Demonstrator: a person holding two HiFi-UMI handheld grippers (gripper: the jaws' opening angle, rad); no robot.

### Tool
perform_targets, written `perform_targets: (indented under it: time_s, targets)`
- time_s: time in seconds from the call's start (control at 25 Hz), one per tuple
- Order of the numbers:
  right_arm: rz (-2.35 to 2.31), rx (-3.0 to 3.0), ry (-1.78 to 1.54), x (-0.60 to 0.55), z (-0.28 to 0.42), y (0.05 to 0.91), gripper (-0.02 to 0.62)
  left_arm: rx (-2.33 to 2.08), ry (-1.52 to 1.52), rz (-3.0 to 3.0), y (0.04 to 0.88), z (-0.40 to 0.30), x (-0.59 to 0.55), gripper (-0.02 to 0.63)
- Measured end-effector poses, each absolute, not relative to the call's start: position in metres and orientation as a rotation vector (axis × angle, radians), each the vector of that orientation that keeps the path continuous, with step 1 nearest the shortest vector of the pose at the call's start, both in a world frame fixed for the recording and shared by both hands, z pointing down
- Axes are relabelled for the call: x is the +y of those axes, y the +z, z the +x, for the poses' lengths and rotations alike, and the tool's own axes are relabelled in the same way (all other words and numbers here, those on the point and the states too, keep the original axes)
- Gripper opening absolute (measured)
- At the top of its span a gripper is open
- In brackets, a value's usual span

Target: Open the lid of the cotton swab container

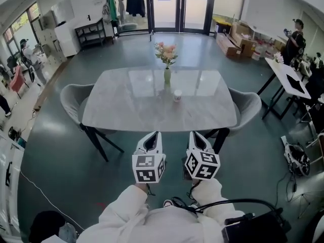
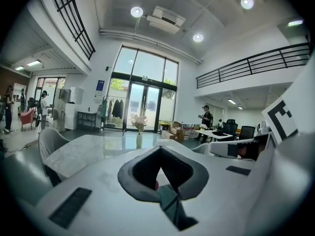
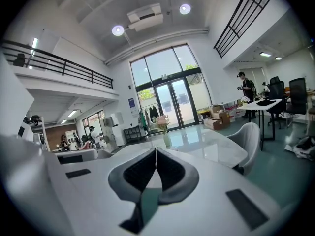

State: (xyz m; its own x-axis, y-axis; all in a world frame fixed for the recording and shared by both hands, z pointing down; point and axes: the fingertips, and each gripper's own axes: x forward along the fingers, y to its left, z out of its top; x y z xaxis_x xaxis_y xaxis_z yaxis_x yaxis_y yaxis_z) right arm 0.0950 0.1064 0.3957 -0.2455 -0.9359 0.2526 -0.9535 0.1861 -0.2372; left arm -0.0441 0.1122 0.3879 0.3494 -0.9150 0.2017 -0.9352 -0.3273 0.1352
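We count two grippers, the left gripper (image 1: 152, 135) and the right gripper (image 1: 197, 134), side by side at the lower middle of the head view, below the tabletop's (image 1: 121, 110) near edge, each with its fingers pressed together on nothing. On the tabletop stand one cotton swab container (image 1: 177, 95), near the centre, and just left of it one vase of flowers (image 1: 167, 76); two grey chairs flank it, at frame left (image 1: 71, 100) and right (image 1: 248, 105). The container is too small for us to read any label or make out its lid.
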Motion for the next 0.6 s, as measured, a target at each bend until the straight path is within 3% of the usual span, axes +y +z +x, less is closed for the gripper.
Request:
perform_targets:
  time_s: [0.6]
  targets:
    - [1.883, -2.346, 0.640, 0.073, 0.115, 0.422, 0.060, -1.640, 0.192, 2.349, 0.411, -0.026, 0.078, 0.000]
